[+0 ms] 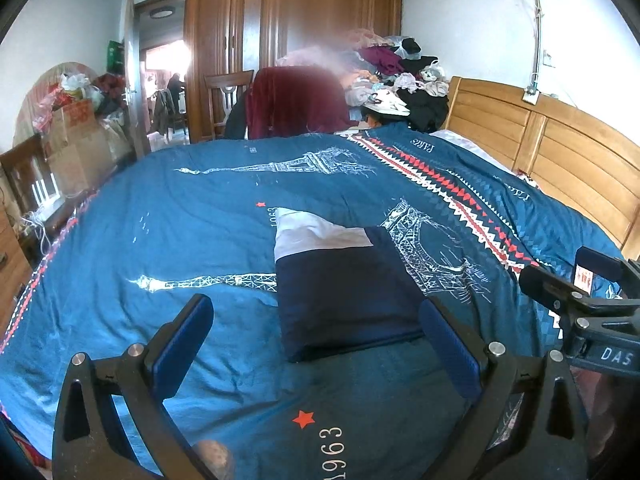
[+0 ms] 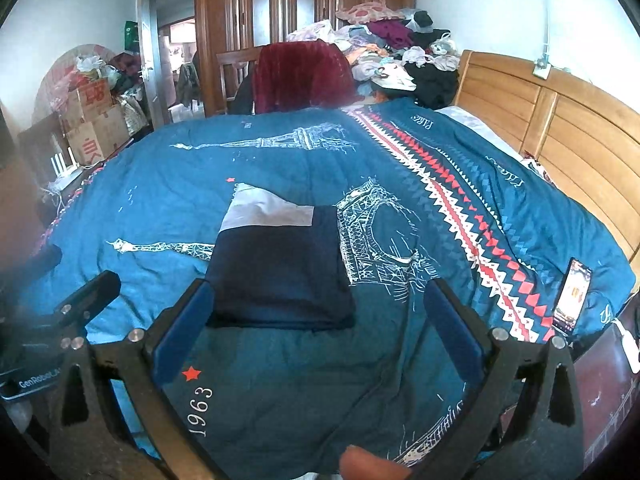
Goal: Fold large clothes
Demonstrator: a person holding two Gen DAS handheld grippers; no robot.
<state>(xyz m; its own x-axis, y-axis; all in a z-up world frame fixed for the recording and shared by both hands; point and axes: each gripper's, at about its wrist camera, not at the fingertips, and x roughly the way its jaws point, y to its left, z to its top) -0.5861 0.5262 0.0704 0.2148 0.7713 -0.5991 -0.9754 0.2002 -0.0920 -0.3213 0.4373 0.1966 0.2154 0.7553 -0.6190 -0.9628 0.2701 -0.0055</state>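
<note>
A folded navy garment with a pale grey panel at its far end lies flat on the blue Paris-print duvet. My left gripper hovers open just in front of its near edge, nothing between its blue pads. In the right wrist view the same navy garment lies ahead on the duvet, and my right gripper stands open and empty at its near edge. Each gripper shows at the other view's side: the right gripper and the left gripper.
A phone lies on the duvet at the right. A wooden headboard bounds the right side. Piled clothes and a chair draped in maroon cloth stand beyond the bed. Cardboard boxes sit at the left by the door.
</note>
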